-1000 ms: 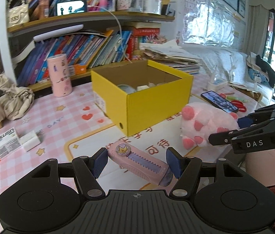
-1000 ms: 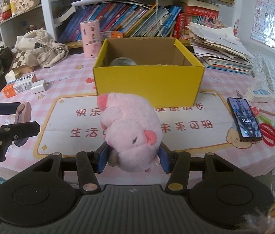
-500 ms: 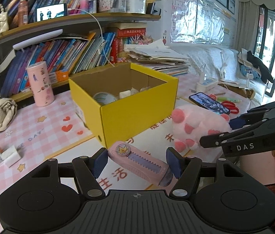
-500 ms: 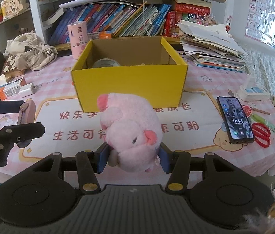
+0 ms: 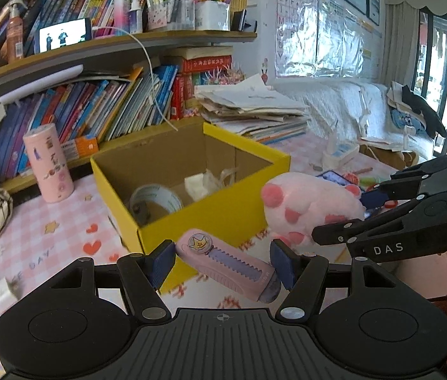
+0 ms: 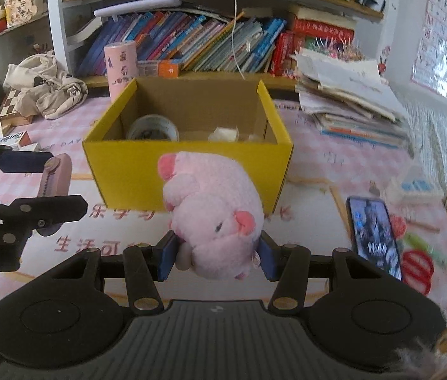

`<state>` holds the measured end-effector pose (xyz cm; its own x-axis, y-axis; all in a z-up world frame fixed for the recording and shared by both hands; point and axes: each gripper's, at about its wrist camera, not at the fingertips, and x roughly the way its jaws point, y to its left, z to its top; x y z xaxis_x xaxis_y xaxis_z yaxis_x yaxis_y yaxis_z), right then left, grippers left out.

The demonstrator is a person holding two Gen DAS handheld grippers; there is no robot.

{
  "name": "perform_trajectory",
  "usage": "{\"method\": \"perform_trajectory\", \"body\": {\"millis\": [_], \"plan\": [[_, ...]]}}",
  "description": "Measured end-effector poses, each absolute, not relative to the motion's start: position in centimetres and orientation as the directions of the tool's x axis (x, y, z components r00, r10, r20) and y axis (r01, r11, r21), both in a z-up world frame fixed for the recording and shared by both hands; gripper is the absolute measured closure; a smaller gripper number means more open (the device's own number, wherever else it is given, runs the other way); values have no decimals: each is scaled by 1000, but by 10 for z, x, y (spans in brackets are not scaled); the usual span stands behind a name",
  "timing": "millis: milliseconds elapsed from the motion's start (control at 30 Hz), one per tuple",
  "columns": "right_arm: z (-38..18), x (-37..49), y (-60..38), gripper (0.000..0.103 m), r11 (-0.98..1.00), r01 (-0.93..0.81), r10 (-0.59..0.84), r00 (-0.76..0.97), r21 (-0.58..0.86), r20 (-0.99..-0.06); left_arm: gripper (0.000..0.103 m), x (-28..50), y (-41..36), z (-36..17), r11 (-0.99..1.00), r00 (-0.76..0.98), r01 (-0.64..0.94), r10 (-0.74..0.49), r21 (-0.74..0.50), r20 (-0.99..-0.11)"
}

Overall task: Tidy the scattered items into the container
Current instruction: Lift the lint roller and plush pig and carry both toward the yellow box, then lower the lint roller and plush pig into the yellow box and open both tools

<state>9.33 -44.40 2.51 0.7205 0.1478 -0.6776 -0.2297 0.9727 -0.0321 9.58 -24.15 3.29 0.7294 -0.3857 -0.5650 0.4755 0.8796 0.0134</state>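
Jaws clamped: left gripper (image 5: 222,264) grips a pink utility knife (image 5: 229,266), right gripper (image 6: 216,255) a plush pig (image 6: 212,212); lift both above the yellow box (image 6: 188,171) rim before releasing.

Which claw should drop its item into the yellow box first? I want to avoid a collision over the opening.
Probably the right claw: its pink plush toy faces the middle of the yellow box front wall. The left claw, holding the pink utility knife, sits off the box's near corner.
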Motion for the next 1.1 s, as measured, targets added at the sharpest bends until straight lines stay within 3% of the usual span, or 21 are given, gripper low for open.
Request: {"method": "perform_trajectory", "body": {"millis": [633,833,1100], "plan": [[73,180,-477,53,938,-347,277,760,-8,-588,37,174,-251,59,941,808,338,-285,9,-516],[80,230,-472,53,919,-395,332,773,-2,-540,37,210,-256,57,950,811,309,-244,36,-532],[66,290,-451,54,883,-468,396,718,24,-573,37,264,-262,37,955,773,287,-187,71,-606]]}}
